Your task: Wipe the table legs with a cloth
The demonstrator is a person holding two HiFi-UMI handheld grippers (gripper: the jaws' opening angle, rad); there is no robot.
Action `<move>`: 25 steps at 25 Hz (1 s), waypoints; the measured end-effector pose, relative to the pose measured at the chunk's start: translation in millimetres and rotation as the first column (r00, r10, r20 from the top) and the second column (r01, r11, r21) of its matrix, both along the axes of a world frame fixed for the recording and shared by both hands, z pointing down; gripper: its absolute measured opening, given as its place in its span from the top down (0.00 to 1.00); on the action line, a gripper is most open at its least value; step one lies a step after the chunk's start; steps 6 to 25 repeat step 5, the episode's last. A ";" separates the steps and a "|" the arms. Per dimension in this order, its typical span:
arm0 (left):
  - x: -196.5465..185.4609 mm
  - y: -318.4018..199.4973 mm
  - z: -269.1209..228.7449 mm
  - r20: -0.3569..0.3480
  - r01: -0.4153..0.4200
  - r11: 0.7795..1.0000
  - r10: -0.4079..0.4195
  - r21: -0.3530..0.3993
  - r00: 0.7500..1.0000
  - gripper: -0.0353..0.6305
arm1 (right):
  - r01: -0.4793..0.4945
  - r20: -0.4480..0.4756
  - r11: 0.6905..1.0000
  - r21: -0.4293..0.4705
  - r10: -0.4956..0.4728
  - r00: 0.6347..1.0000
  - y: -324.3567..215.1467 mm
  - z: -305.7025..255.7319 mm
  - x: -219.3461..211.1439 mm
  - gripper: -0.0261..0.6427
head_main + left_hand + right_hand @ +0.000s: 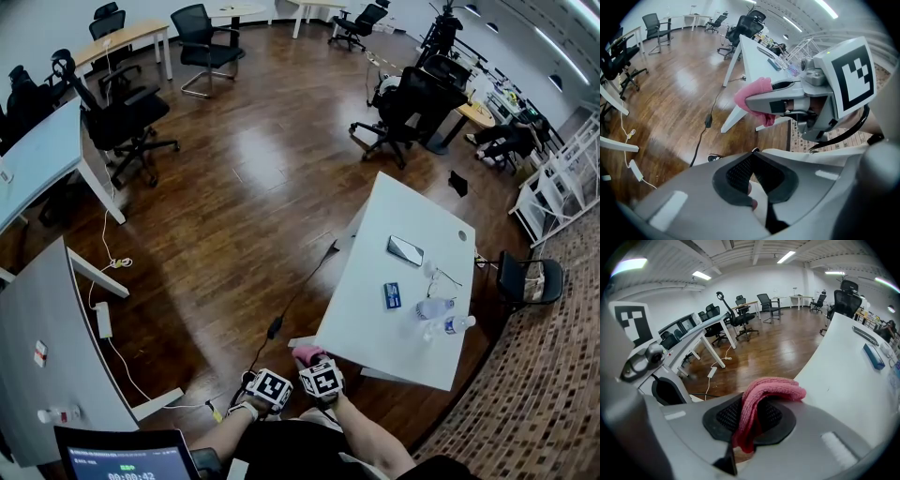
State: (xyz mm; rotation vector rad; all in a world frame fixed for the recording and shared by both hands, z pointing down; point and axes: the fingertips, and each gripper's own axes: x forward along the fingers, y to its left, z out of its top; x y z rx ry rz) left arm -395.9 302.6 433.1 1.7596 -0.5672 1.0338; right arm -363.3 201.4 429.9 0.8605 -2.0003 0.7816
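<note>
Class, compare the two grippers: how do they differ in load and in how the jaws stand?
The right gripper is shut on the pink cloth, while the left gripper holds nothing. The right gripper's jaws are kept apart by the cloth, whereas the left gripper's jaws meet at their tips. Both are held side by side near the table corner.

The cloth [761,394] is pink knit, ribbed and coarse, set against the jaws of your right gripper [749,420], which are lined in black meshed rubber. Its shell is smooth, matt grey plastic. The table [375,309] on your right has a smooth white matt top. The floor [244,187] is dark wood plank, glossy under lamp glare.
</note>
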 end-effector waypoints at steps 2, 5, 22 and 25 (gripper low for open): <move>-2.6 -3.1 0.5 0.011 0.003 1.000 -0.003 0.014 1.000 0.95 | 0.000 -0.002 1.000 0.000 0.000 1.000 0.0 -1.4 -0.6 0.89; -2.0 -2.7 0.3 0.005 0.004 1.000 -0.004 0.012 1.000 0.95 | 0.001 0.000 1.000 -0.003 -0.001 1.000 -0.1 -3.2 -2.6 0.89; -2.0 -2.7 0.3 0.005 0.004 1.000 -0.004 0.012 1.000 0.95 | 0.001 0.000 1.000 -0.003 -0.001 1.000 -0.1 -3.2 -2.6 0.89; -2.0 -2.7 0.3 0.005 0.004 1.000 -0.004 0.012 1.000 0.95 | 0.001 0.000 1.000 -0.003 -0.001 1.000 -0.1 -3.2 -2.6 0.89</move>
